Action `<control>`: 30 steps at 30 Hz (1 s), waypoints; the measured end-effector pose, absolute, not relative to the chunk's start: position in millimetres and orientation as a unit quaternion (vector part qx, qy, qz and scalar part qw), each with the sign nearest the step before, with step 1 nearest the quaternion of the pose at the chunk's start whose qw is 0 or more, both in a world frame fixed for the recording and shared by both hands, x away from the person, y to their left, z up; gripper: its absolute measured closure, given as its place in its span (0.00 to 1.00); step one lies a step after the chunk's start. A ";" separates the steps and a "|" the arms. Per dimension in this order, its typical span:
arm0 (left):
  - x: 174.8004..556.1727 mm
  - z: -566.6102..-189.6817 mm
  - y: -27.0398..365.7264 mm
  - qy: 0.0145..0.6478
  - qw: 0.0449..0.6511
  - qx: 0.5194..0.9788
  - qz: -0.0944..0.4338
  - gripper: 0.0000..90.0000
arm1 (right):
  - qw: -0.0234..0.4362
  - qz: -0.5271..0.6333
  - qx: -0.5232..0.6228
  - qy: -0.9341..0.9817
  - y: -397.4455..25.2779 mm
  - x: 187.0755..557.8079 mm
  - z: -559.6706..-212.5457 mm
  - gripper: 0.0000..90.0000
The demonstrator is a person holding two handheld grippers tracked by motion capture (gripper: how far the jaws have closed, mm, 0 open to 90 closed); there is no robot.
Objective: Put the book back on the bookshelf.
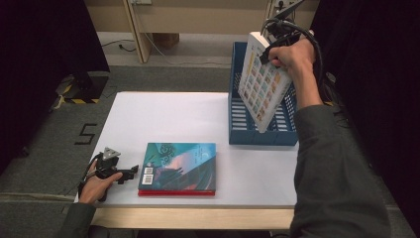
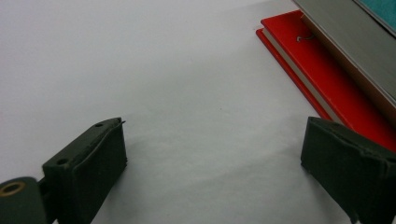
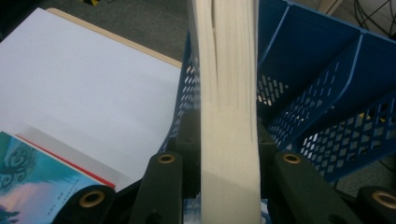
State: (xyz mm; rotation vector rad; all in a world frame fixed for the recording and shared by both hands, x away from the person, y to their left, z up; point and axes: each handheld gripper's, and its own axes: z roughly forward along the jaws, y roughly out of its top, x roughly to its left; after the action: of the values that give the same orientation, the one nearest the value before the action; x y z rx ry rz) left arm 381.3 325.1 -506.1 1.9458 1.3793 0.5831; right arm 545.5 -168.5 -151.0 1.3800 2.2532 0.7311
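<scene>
Book (image 1: 261, 84), thick, clamped in right gripper (image 1: 277, 47), long axis tilted, lower corner just above blue rack (image 1: 237, 134); left gripper (image 1: 130, 172) wide, empty, beside stacked books (image 1: 179, 168).

My left gripper (image 1: 130, 172) rests spread on bare white table (image 1: 163, 119), with open room ahead and to its far side; just to its right the stacked teal book (image 1: 179, 166) on the red book (image 2: 327, 79) blocks the way. My right gripper (image 1: 271, 49) holds the white book (image 1: 262, 82) tilted over the blue rack (image 1: 237, 119), whose dividers (image 3: 322, 70) wall narrow slots.
</scene>
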 end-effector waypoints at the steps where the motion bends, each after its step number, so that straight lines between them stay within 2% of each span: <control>1: 381.3 -506.1 325.0 0.529 0.337 0.746 0.224 0.06 | 0.195 0.267 0.497 0.802 -167.9 548.0 -150.4 0.81; 14: 381.2 -506.1 325.0 0.529 0.337 0.746 0.224 0.07 | 0.195 0.298 0.530 0.770 -159.1 575.7 -160.7 0.81; 30: 381.0 -506.1 324.8 0.529 0.336 0.746 0.225 0.07 | 0.208 0.287 0.542 0.762 -164.9 579.5 -166.0 0.81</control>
State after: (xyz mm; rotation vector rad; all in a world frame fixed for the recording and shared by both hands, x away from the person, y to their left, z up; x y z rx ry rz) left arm 381.0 324.8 -506.1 1.9453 1.3793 0.5862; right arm 579.5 -164.9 -166.0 1.5083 2.1208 0.7993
